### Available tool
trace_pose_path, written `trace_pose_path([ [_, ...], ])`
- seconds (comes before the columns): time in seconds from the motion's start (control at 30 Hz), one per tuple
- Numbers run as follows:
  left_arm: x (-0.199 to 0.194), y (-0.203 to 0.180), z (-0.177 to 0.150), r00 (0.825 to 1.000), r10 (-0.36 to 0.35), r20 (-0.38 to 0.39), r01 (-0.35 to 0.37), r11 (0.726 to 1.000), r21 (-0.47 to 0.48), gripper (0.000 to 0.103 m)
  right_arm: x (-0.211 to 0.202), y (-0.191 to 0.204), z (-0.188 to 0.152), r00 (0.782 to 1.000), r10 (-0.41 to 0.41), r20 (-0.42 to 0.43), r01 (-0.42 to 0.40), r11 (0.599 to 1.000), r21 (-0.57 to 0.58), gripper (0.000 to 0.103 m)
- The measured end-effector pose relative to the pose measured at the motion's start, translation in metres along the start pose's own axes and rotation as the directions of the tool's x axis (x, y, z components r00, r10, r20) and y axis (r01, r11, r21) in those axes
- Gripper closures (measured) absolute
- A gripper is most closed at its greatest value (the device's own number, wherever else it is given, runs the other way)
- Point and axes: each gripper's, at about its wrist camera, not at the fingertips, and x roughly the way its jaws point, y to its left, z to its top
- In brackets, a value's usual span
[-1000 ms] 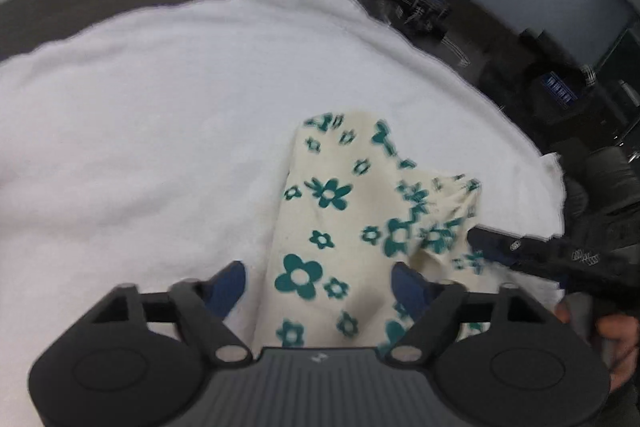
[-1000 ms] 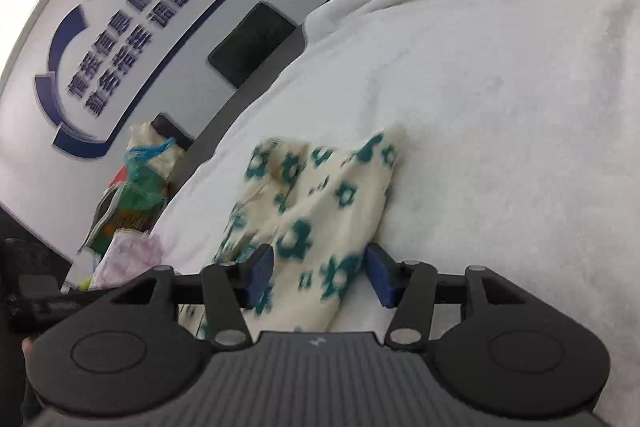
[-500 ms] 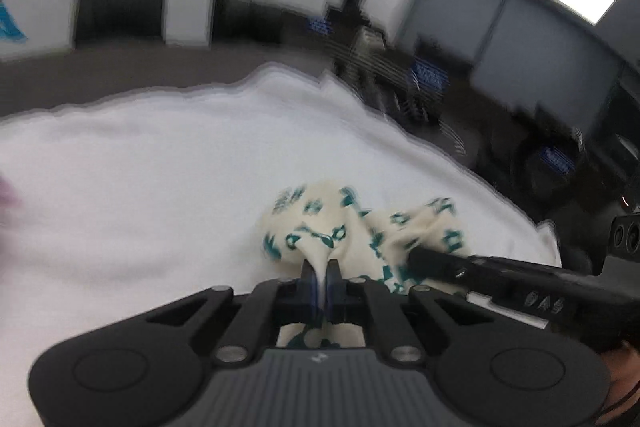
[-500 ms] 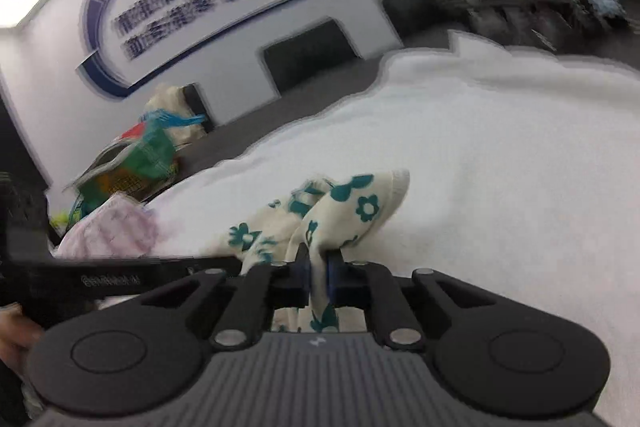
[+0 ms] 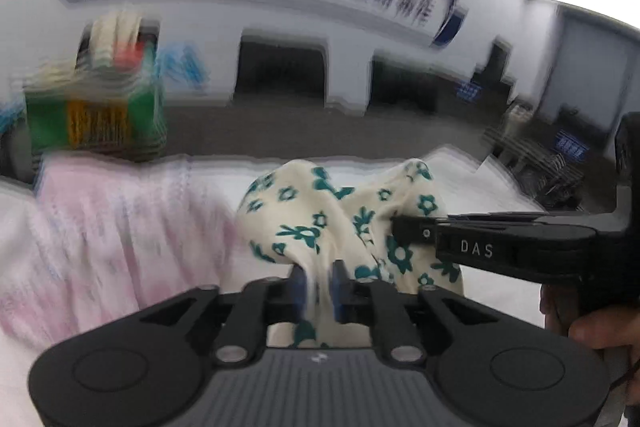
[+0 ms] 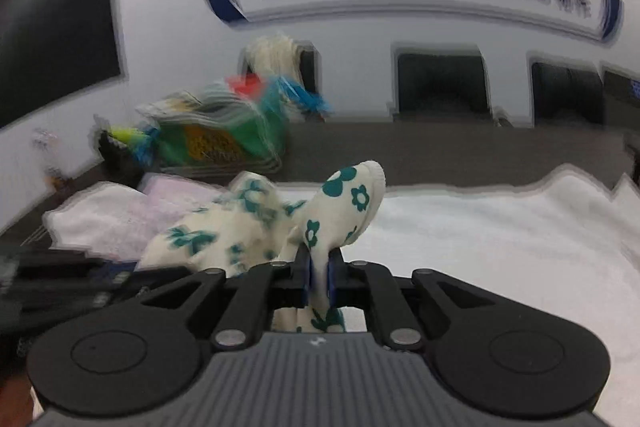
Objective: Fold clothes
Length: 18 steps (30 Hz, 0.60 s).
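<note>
A cream garment with teal flowers hangs bunched above the white towel-covered table, lifted at two places. My left gripper has a fold of it between its blue pads; the jaws are opening slightly, but the cloth is still pinched. My right gripper pinches another fold, with the garment's cuffed end standing up past the pads; its jaws are also easing open. In the left wrist view the right gripper's fingers reach into the cloth from the right, held by a hand.
A pink cloth lies on the table to the left of the garment. Behind it stands a green bag stuffed with items. Dark chairs line the far wall beyond the table's dark edge.
Both grippers closed on the flowered garment, which lay flat a second ago, and lifted it off the towel. Both views swung up toward the wall with the lettering.
</note>
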Motion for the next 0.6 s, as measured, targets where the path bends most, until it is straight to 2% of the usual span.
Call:
trace_pose_path([
  [0.03, -0.003, 0.012, 0.000, 0.999, -0.028, -0.020, 0.027, 0.998, -0.054, 0.084, 0.019, -0.006, -0.003, 0.996, -0.021, -0.083, 0.022, 1.000, 0.017, 0.091],
  [0.07, -0.009, 0.026, 0.000, 0.997, -0.063, -0.032, 0.059, 0.992, -0.111, 0.078, 0.029, -0.010, -0.007, 0.990, -0.047, -0.136, 0.049, 0.999, 0.016, 0.091],
  [0.1, -0.023, 0.035, -0.002, 0.994, -0.102, -0.030, 0.097, 0.987, -0.130, 0.072, 0.019, -0.012, -0.015, 0.991, -0.049, -0.123, 0.051, 0.999, 0.013, 0.089],
  [0.13, -0.040, 0.042, -0.004, 0.990, -0.140, -0.024, 0.135, 0.981, -0.142, 0.070, 0.000, -0.014, -0.023, 0.997, -0.031, -0.077, 0.032, 0.999, 0.020, 0.084],
  [0.17, -0.062, 0.047, -0.009, 0.986, -0.163, -0.019, 0.159, 0.978, -0.137, 0.064, -0.019, -0.017, -0.031, 0.999, -0.012, -0.031, 0.013, 1.000, 0.025, 0.063],
  [0.2, -0.083, 0.049, -0.016, 0.981, -0.193, -0.006, 0.191, 0.975, -0.113, 0.050, -0.039, -0.018, -0.042, 1.000, 0.023, -0.002, -0.023, 0.999, 0.040, 0.047],
  [0.23, -0.105, 0.051, -0.029, 0.974, -0.227, 0.017, 0.227, 0.971, -0.075, 0.041, -0.060, -0.019, -0.055, 0.997, 0.072, 0.015, -0.073, 0.995, 0.063, 0.047],
  [0.27, -0.127, 0.054, -0.043, 0.965, -0.261, 0.041, 0.262, 0.964, -0.034, 0.025, -0.080, -0.020, -0.068, 0.992, 0.120, 0.032, -0.123, 0.989, 0.085, 0.047],
  [0.3, -0.143, 0.055, -0.063, 0.958, -0.280, 0.059, 0.280, 0.960, 0.012, 0.018, -0.100, -0.019, -0.084, 0.987, 0.156, 0.046, -0.160, 0.982, 0.102, 0.047],
  [0.37, -0.160, 0.055, -0.100, 0.954, -0.291, 0.068, 0.284, 0.954, 0.092, 0.018, -0.135, -0.012, -0.123, 0.972, 0.229, 0.043, -0.232, 0.967, 0.108, 0.047],
  [0.43, -0.159, 0.043, -0.125, 0.956, -0.291, 0.032, 0.284, 0.948, 0.146, 0.018, -0.156, -0.002, -0.159, 0.957, 0.289, 0.033, -0.291, 0.950, 0.113, 0.047],
  [0.53, -0.149, 0.030, -0.150, 0.952, -0.305, 0.013, 0.297, 0.936, 0.187, 0.018, -0.170, 0.013, -0.199, 0.939, 0.344, 0.020, -0.344, 0.932, 0.117, 0.047],
  [0.6, -0.137, 0.024, -0.155, 0.949, -0.315, -0.015, 0.311, 0.926, 0.212, 0.022, -0.172, 0.021, -0.212, 0.936, 0.350, 0.028, -0.351, 0.930, 0.110, 0.047],
])
